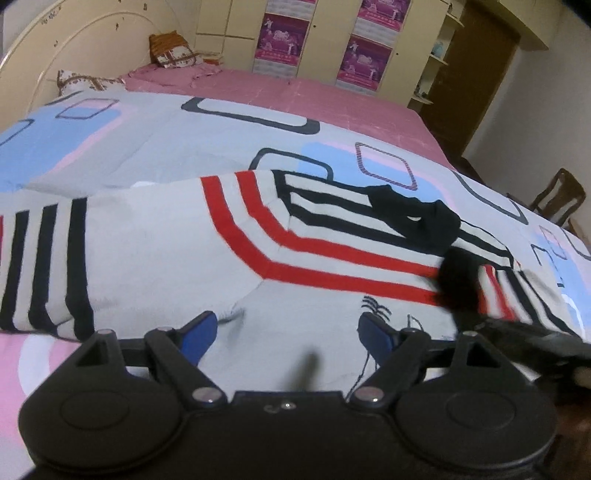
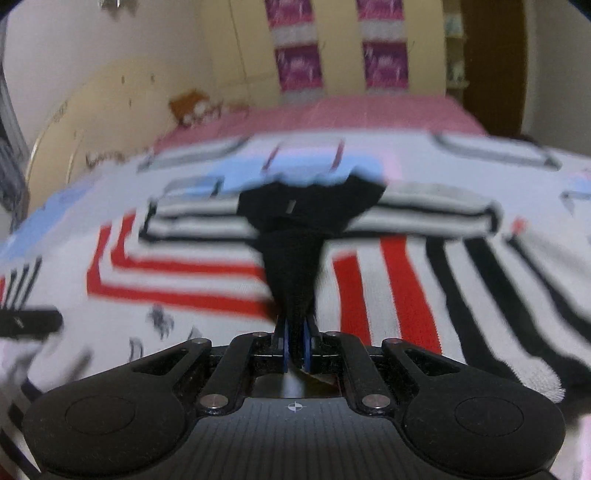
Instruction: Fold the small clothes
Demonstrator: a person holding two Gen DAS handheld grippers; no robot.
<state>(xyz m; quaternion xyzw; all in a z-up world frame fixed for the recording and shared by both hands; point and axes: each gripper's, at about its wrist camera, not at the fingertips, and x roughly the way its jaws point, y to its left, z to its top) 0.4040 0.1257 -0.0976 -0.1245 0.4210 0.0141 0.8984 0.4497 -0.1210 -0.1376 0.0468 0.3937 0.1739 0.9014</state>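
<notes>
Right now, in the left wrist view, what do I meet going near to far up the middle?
Left gripper, open → sweater with red and black stripes → patterned quilt → pink sheet → wardrobe.

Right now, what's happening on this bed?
A person with a gripper in each hand is folding a small striped sweater spread on the quilt. The right gripper is shut on the sweater's black collar, pulling it up taut. The left gripper hovers open over the sweater's pale lower part, with nothing between its fingers. The right-wrist view is blurred, so finer detail is hard to tell.
</notes>
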